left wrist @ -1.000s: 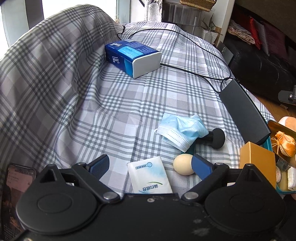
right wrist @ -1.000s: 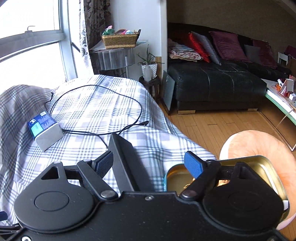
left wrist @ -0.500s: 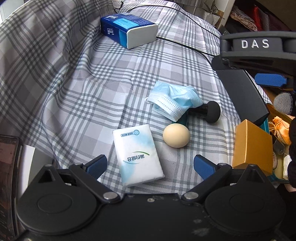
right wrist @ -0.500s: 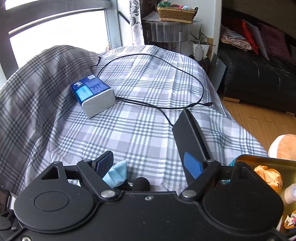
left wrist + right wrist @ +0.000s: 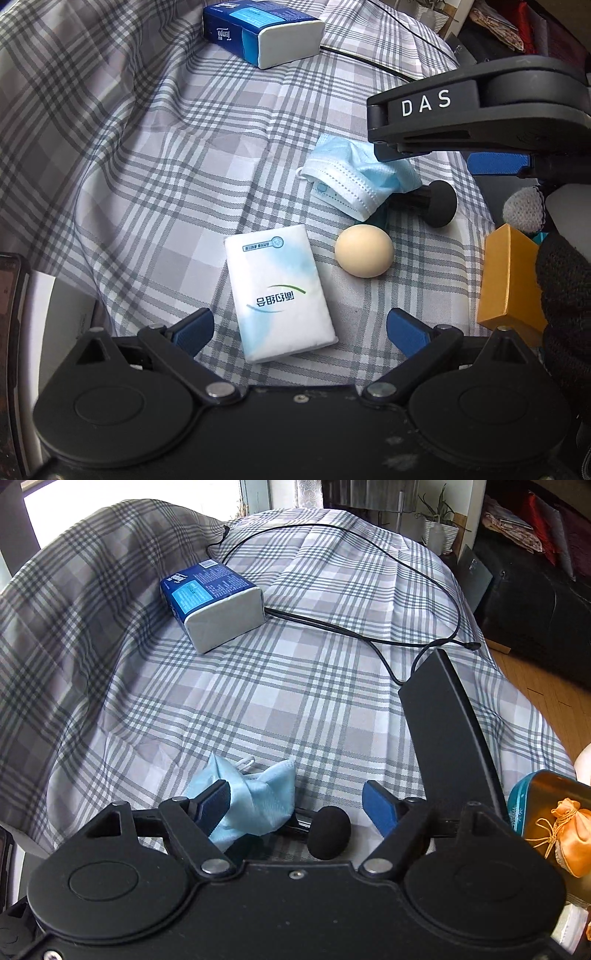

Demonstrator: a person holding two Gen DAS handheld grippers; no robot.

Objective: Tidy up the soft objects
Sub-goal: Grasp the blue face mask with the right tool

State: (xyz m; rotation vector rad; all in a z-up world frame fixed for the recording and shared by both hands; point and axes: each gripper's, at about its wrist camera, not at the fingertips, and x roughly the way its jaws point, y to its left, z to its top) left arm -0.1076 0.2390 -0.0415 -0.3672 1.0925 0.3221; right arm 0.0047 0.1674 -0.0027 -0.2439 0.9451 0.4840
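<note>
fingers of the left gripper stand spread wide, pointing steeply down over the tissue pack, which lies flat on the checked cloth between the two blue pads without touching them. to take it well, i judge the fingers should drop straight down so the pads meet the pack's long sides, then squeeze gently, since the glossy soft wrapper will likely give and slip. the egg sits just beside the pack, smooth and rounded, and needs to be kept clear of the right-hand pad.

the right gripper is closing, its fingers not yet pinching anything; the face mask, thin pleated blue fabric, crumpled, lies between them, draped partly over a black dumbbell with a matte rounded end. the pads should catch only fabric, not the dumbbell under it.

farther off rests a blue-and-white tissue brick, squarish and plump, with a thin black cable looping behind it.
</note>
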